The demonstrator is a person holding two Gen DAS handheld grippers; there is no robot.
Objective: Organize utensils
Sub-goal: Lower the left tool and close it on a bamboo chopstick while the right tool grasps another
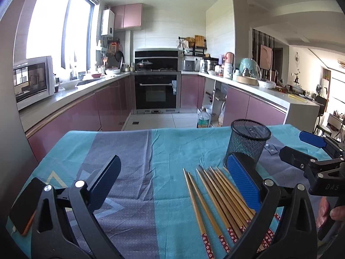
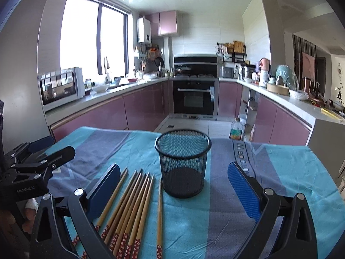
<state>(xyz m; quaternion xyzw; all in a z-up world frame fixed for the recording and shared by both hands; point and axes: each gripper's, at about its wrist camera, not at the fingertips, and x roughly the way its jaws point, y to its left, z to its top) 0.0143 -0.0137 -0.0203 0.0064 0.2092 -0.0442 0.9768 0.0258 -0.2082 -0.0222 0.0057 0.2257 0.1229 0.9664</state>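
Several bamboo chopsticks (image 1: 217,200) with red patterned ends lie side by side on the blue and grey tablecloth (image 1: 140,172); they also show in the right wrist view (image 2: 133,202). A black mesh cup (image 2: 183,164) stands upright and empty just behind them, also in the left wrist view (image 1: 248,143). My left gripper (image 1: 172,179) is open and empty, its right finger over the chopsticks. My right gripper (image 2: 174,185) is open and empty, hovering in front of the cup, with the chopsticks beside its left finger.
The table's far edge (image 2: 151,130) drops to the kitchen floor. Purple cabinets and counters run along both sides, with an oven (image 2: 194,95) at the back. A plastic bottle (image 2: 236,130) stands on the floor. The right gripper shows at the right in the left wrist view (image 1: 310,153).
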